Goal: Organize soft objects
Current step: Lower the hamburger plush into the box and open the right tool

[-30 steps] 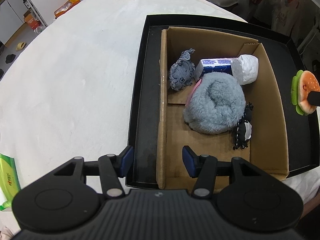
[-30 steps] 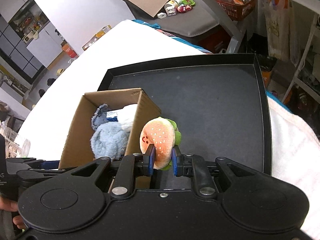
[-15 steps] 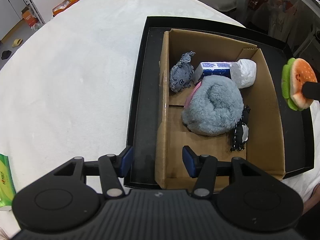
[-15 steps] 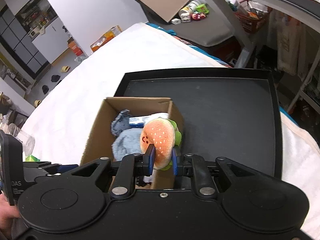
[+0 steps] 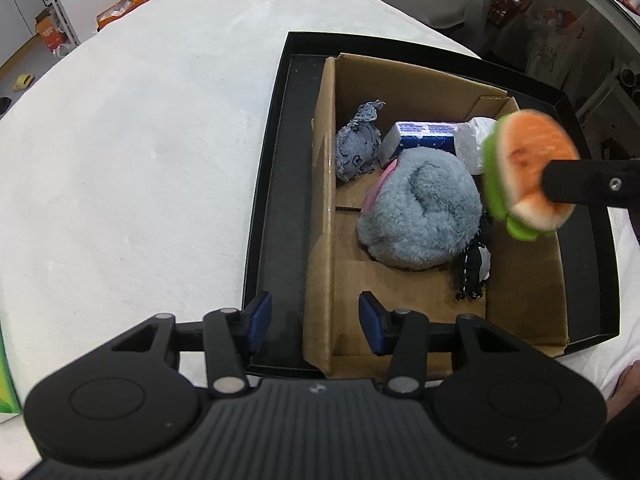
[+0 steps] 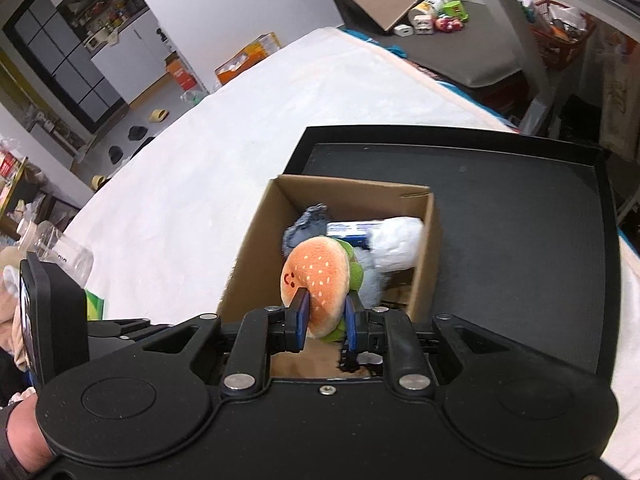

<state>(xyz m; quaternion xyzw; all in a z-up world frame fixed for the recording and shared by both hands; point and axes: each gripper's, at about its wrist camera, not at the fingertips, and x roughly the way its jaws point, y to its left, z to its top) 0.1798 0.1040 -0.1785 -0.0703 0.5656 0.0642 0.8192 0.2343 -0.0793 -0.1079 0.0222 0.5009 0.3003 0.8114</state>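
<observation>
1. In the left wrist view, the left gripper (image 5: 314,322) stood with its blue pads spread wide apart and nothing between them. One pad hung over the near wall of the cardboard box (image 5: 320,216), the other over the black tray (image 5: 276,184) rim beside it.
2. The box sat inside the tray, against its left side, and the tray lay on a white cloth-covered table (image 5: 140,140).
3. Inside the box lay a grey fluffy plush (image 5: 420,216) in the middle, a small denim toy (image 5: 358,148) near the left wall, a blue-and-white packet (image 5: 424,136) at the far end, a white wad (image 5: 476,140) just beside the packet, and a black-and-white item (image 5: 474,268) touching the plush's right side.
4. The burger plush (image 5: 528,168) hung above the right part of the box, held on a black finger of the other tool entering from the right.
5. In the right wrist view, the right gripper (image 6: 324,316) was clamped on the burger plush (image 6: 316,276), one blue pad on the bun side and one on the green lettuce side.
6. The burger hung over the open cardboard box (image 6: 244,264), above the grey plush and in front of the denim toy (image 6: 308,224), the packet (image 6: 348,230) and the white wad (image 6: 400,244).
7. The left tool's black body showed at the lower left of this view.
</observation>
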